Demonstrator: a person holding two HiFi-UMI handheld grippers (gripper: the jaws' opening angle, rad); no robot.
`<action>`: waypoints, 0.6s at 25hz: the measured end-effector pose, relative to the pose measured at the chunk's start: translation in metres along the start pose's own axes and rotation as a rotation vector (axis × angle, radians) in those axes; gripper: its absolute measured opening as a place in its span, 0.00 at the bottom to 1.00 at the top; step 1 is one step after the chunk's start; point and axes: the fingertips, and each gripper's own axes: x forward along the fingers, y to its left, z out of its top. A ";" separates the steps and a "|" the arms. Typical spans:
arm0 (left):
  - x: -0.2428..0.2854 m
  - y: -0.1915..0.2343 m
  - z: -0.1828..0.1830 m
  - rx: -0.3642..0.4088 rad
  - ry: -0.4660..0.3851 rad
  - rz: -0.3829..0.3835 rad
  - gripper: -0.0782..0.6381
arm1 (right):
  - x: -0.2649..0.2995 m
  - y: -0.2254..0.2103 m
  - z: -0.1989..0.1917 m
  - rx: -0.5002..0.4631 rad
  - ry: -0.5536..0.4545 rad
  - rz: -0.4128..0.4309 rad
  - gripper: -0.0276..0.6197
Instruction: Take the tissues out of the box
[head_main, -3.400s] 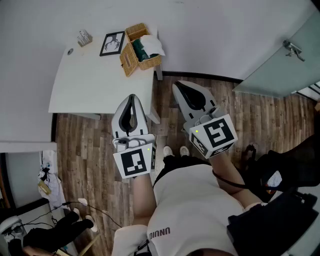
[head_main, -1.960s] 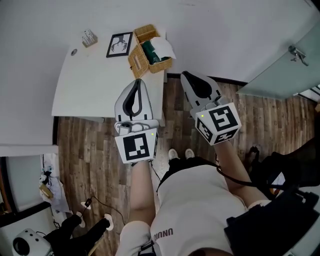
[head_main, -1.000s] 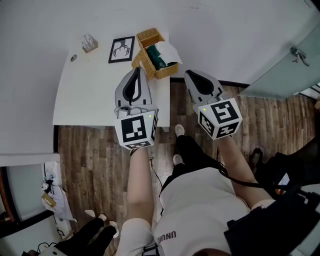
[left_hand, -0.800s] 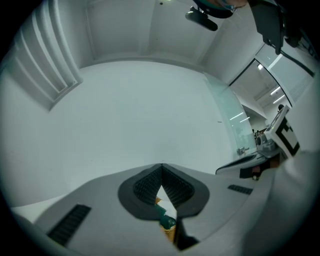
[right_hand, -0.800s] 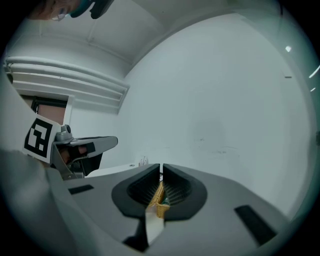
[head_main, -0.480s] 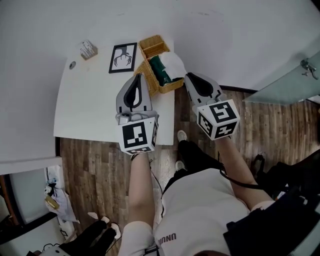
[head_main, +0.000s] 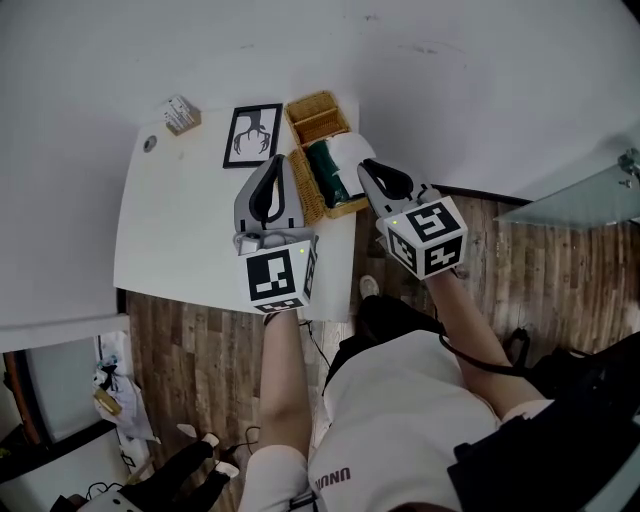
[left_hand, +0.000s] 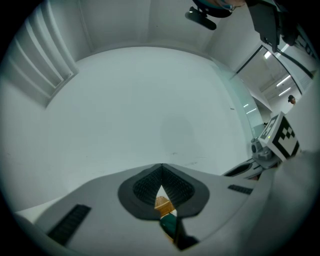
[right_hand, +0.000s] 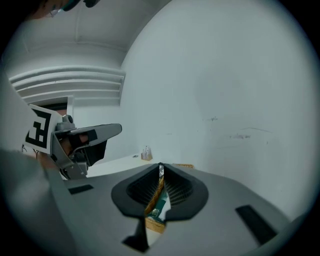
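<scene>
A wicker basket (head_main: 299, 187) stands at the white table's (head_main: 180, 230) far right edge. In it lies a dark green tissue box (head_main: 326, 172) with a white tissue (head_main: 352, 151) sticking out on its right. My left gripper (head_main: 277, 161) hovers just left of the basket, shut and empty. My right gripper (head_main: 363, 164) is at the tissue's near right side, shut, with nothing held. In the left gripper view the gripper's tips (left_hand: 161, 166) meet, and basket (left_hand: 162, 202) and green box (left_hand: 169, 224) show through the gap below. The right gripper view shows its tips (right_hand: 160, 166) together above the box (right_hand: 161, 202).
A black-framed picture (head_main: 253, 135) lies left of the basket. Farther left on the table are a small striped item (head_main: 181, 114) and a small round thing (head_main: 149, 143). A white wall rises behind the table. Wood floor lies below the table's near edge (head_main: 230, 300).
The person has stepped up to the table. Both grippers have moved forward from over the floor to the basket, the right one coming in beside the tissue.
</scene>
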 end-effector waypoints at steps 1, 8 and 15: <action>0.004 0.001 -0.002 0.002 0.003 0.006 0.12 | 0.005 -0.001 -0.001 -0.005 0.011 0.016 0.08; 0.026 -0.001 -0.024 0.001 0.047 0.020 0.12 | 0.030 -0.012 -0.009 -0.029 0.050 0.061 0.11; 0.038 -0.001 -0.041 0.000 0.091 -0.010 0.12 | 0.052 -0.015 -0.026 -0.015 0.117 0.064 0.25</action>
